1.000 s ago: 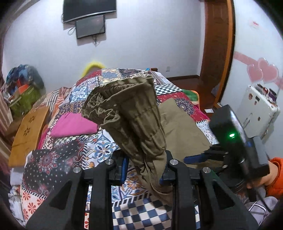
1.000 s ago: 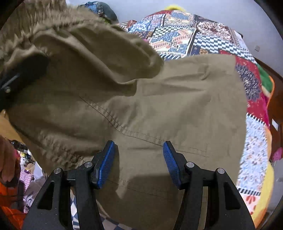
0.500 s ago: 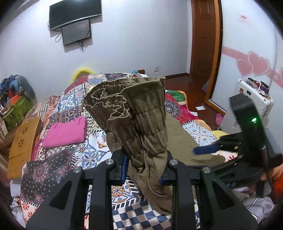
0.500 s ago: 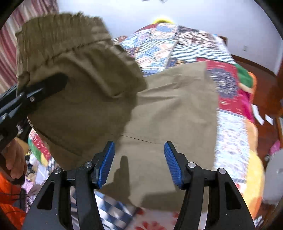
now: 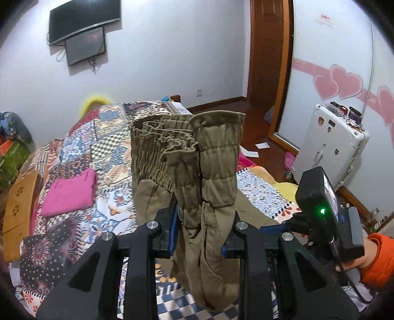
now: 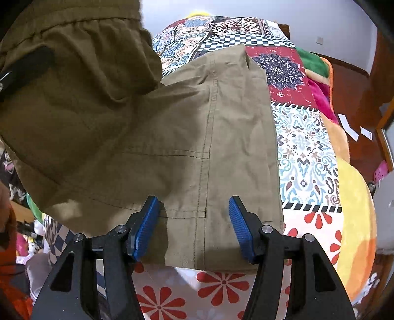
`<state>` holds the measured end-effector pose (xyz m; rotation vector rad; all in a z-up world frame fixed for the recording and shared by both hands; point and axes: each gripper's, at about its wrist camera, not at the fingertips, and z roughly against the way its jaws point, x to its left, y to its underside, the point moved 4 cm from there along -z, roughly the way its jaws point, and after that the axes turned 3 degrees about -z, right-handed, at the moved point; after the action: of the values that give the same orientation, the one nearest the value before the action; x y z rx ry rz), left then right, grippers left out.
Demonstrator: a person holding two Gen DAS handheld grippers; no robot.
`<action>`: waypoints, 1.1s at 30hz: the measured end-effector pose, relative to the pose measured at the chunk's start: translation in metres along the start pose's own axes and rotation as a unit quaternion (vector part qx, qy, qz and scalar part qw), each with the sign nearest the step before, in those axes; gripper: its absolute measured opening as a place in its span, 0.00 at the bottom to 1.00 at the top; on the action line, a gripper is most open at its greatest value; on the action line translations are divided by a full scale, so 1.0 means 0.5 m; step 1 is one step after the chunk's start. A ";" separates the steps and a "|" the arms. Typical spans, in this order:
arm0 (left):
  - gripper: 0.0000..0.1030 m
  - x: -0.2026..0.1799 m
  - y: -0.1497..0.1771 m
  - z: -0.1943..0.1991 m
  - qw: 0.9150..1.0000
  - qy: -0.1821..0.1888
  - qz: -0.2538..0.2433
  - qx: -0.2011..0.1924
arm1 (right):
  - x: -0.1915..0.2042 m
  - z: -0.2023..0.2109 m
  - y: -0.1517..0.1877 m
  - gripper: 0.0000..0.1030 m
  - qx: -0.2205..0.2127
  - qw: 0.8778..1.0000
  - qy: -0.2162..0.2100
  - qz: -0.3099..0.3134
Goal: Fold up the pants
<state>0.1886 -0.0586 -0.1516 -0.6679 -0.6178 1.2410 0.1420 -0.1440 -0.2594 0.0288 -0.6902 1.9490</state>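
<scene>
The olive-brown pants [image 6: 187, 137] lie partly on the patchwork bed [image 6: 305, 147]. My left gripper [image 5: 200, 236] is shut on the bunched elastic waistband [image 5: 187, 147] and holds it up above the bed, the fabric hanging down between the fingers. My right gripper [image 6: 193, 226] is open, its blue pads [image 6: 145, 226] just above the near edge of the flat leg part, not gripping. The right gripper's body also shows in the left wrist view [image 5: 320, 221], low at the right. The lifted waist part hangs at the upper left of the right wrist view.
A folded pink garment [image 5: 70, 192] lies on the bed at left. A wooden board [image 5: 17, 211] is at the bed's left edge. A white suitcase [image 5: 327, 147] and a wooden door [image 5: 268, 56] stand at right. A wall TV [image 5: 83, 22] hangs behind.
My left gripper has lifted the waistband higher and tilted up. My right gripper has drawn back toward the near edge of the pants, still open.
</scene>
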 end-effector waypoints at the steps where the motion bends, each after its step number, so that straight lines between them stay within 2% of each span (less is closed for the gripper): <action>1: 0.25 -0.004 -0.003 -0.004 1.000 0.004 0.000 0.002 | 0.002 0.004 0.000 0.54 -0.001 1.000 0.004 0.004; 8: 0.25 -0.038 -0.020 -0.040 0.999 0.038 0.001 0.021 | -0.029 0.073 0.002 0.54 -0.041 0.999 0.016 -0.011; 10: 0.25 -0.047 -0.021 -0.049 0.999 0.041 0.001 0.024 | -0.047 0.080 0.014 0.54 -0.038 0.999 0.028 -0.018; 14: 0.25 -0.063 -0.031 -0.070 0.998 0.057 0.004 0.035 | -0.055 0.032 0.050 0.56 0.001 0.999 0.033 -0.015; 20: 0.25 -0.098 -0.038 -0.115 0.995 0.073 -0.002 0.061 | -0.056 0.029 0.050 0.57 -0.006 0.999 0.028 -0.016; 21: 0.25 -0.104 -0.037 -0.123 0.995 0.076 -0.005 0.068 | -0.059 0.032 0.050 0.55 -0.008 0.999 0.025 -0.019; 27: 0.25 -0.147 -0.013 -0.162 0.990 0.085 -0.038 0.106 | -0.096 0.090 0.033 0.55 -0.045 0.997 0.023 -0.053; 31: 0.25 -0.174 0.006 -0.181 0.987 0.075 -0.063 0.128 | -0.135 0.136 0.033 0.55 -0.069 0.993 0.074 -0.062; 33: 0.25 -0.186 0.016 -0.191 0.984 0.073 -0.073 0.142 | -0.151 0.149 0.034 0.55 -0.075 0.991 0.081 -0.073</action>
<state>0.2345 -0.1593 -0.2265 -0.4610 -0.3528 1.1052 0.1433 -0.2468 -0.2286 -0.1664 -0.7054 1.7339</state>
